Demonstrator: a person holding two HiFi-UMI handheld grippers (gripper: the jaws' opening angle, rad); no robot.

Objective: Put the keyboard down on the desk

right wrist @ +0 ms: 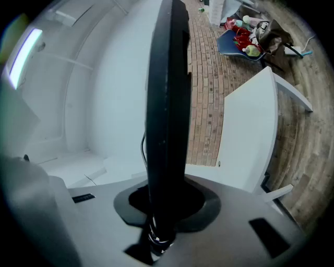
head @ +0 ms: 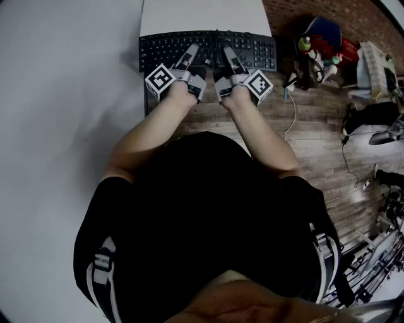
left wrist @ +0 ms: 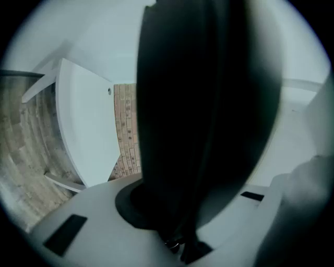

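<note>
A person in a black shirt (head: 208, 208) stands over the keyboard (head: 252, 50), both bare forearms (head: 148, 129) reaching toward its near long edge. Just short of that edge sit two square-marked cubes, one (head: 160, 81) on the left gripper (head: 189, 55) and one (head: 259, 86) on the right gripper (head: 230, 57). Each gripper is clamped on the keyboard's near edge. The left one grips left of the keyboard's middle and the right one just beside it, right of the middle, with the fingers lying over the keys.

Seen along the left gripper's jaws, the keyboard fills the gap as a dark edge-on slab with a jaw against each face. Along the right gripper's jaws it shows as a thin black slab (right wrist: 166, 104) gripped the same way, with a thin dark cable (right wrist: 143, 148) beside it.

The keyboard is held clear of the white desk (head: 202, 16), which lies beyond its far edge. In the right gripper view a brick-patterned surface (right wrist: 206, 94) shows between the two. Right of the keyboard a white cable (head: 291, 110) runs over the wooden floor (head: 315, 145), and farther right lies a heap of bags and bottles (head: 319, 44).
</note>
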